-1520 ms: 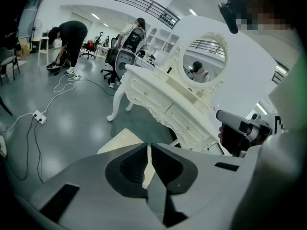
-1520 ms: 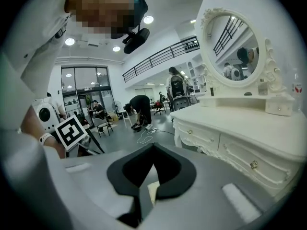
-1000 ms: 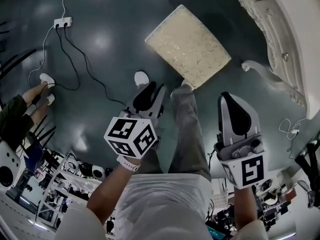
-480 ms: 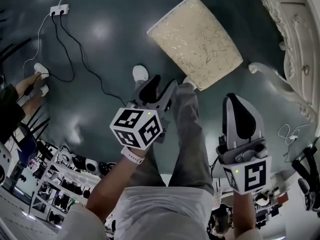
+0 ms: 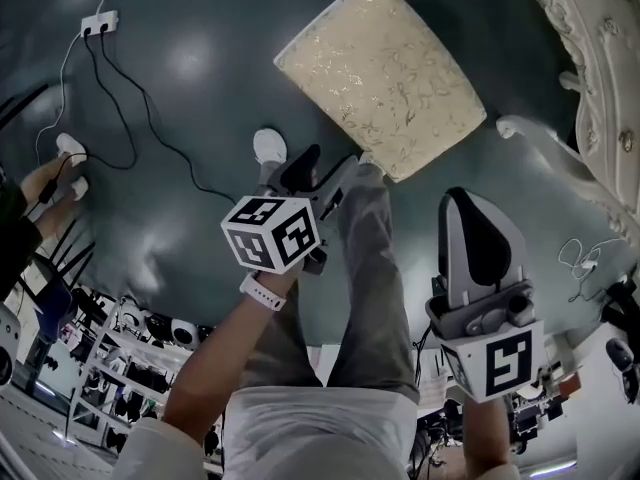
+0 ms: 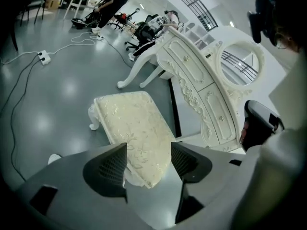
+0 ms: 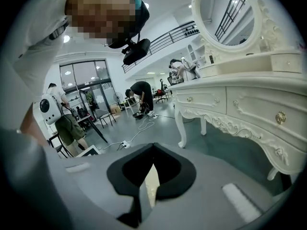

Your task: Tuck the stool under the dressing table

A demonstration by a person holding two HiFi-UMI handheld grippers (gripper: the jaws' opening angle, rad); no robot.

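The stool (image 5: 385,73) has a cream patterned cushion and white legs and stands on the dark floor, apart from the white dressing table (image 5: 600,58). My left gripper (image 5: 322,168) hangs just short of the stool's near corner. It is open, its jaws have just been opening, and they touch nothing. In the left gripper view the stool's (image 6: 134,133) near end shows beyond the left gripper (image 6: 148,162). The dressing table (image 6: 201,80) stands to the stool's right. My right gripper (image 5: 468,203) is shut and empty, right of the stool; its own view shows the right gripper (image 7: 153,150) beside the dressing table (image 7: 240,104).
A curved table leg (image 5: 530,133) reaches out near the stool. A power strip (image 5: 98,25) with cables lies at the far left. My white shoe (image 5: 268,145) is by the left gripper. Another person's feet (image 5: 60,163) are at the left edge. Other people (image 7: 139,95) work far off.
Both grippers have sunk toward the floor, the left one further. The left jaws have spread apart. The stool looks larger and closer in the head view.
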